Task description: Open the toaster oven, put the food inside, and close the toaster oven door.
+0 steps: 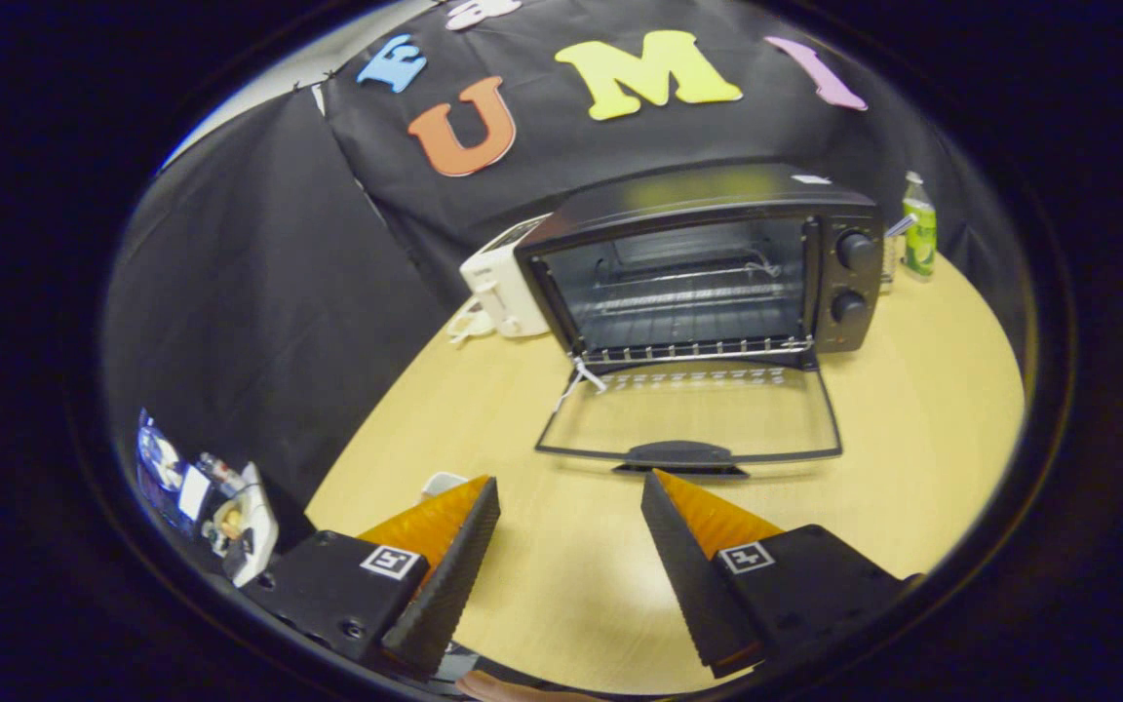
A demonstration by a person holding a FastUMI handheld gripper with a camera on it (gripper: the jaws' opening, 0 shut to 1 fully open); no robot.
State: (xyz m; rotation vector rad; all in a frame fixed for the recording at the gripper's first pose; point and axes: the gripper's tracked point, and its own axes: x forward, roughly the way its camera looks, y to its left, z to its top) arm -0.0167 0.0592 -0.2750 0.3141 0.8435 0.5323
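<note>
A black toaster oven (708,263) stands at the far side of the round wooden table, its inside bare but for a wire rack (693,346). Its glass door (688,414) lies folded down flat toward me, with the dark handle (680,455) at the door's front edge. My gripper (569,480) is open just short of that handle, nothing between its fingers. A small white object (443,483) peeks out behind the left finger; I cannot tell what it is.
A white toaster (503,283) with a cord stands left of the oven. A green bottle (919,234) is at the oven's right, near the back. Light wooden tabletop (912,390) stretches right of the door. Some clutter (211,497) lies off the table's left edge.
</note>
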